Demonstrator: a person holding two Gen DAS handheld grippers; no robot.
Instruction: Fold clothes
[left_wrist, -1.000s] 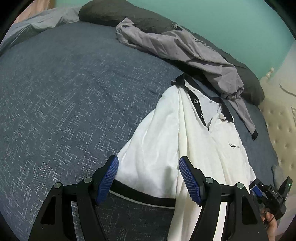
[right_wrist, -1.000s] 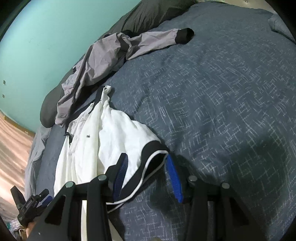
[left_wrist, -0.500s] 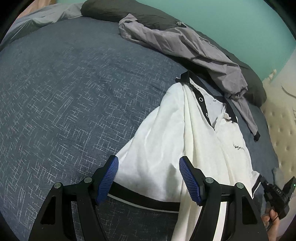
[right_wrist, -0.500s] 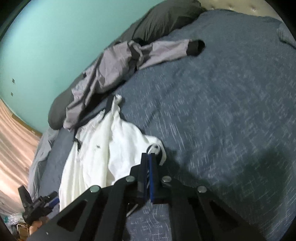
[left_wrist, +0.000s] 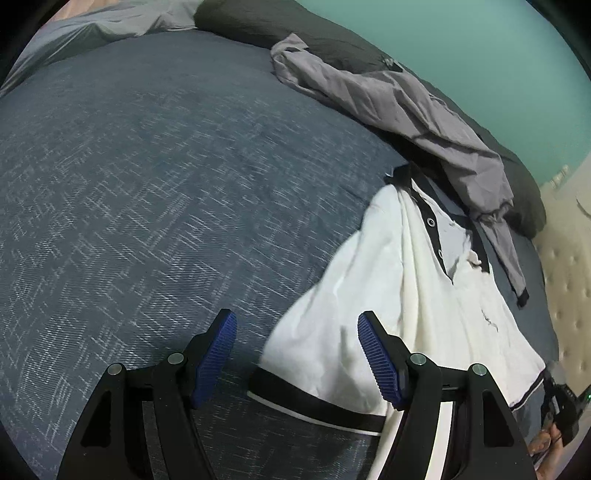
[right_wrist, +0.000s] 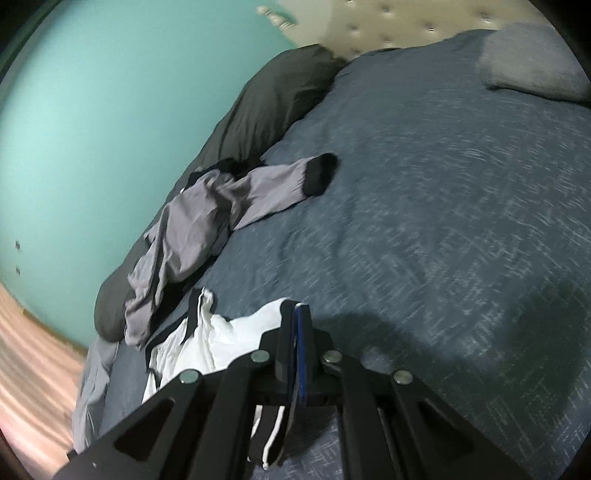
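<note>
A big bed (left_wrist: 147, 177) fills both views. Its cover is dark blue with small white lines all over it. Behind the bed is a green wall (left_wrist: 480, 55). A cream padded headboard (right_wrist: 388, 26) stands at one end of the bed.

A long dark pillow (left_wrist: 280, 22) lies along the far edge of the bed, next to the wall. A small grey pillow (right_wrist: 532, 62) sits near the headboard.

A grey jacket (left_wrist: 388, 99) lies crumpled on the far side of the bed, partly on the dark pillow. One of its sleeves has a black cuff (right_wrist: 319, 177) and stretches out over the blue cover.

The white shirt (left_wrist: 388, 280) lies just in front of the jacket, on the right side in the left wrist view. It has a black collar (left_wrist: 410, 177) at the far end and a black band with a thin white line at the near end. The jacket covers a bit of the collar.

The left gripper (left_wrist: 297, 354) is wide open. It hangs over the near edge of the shirt, and its blue pads (left_wrist: 218, 354) do not press on the cloth.

The right gripper (right_wrist: 295, 347) is closed tight on a corner of the shirt. The black band with the white line hangs down below its jaws.
</note>
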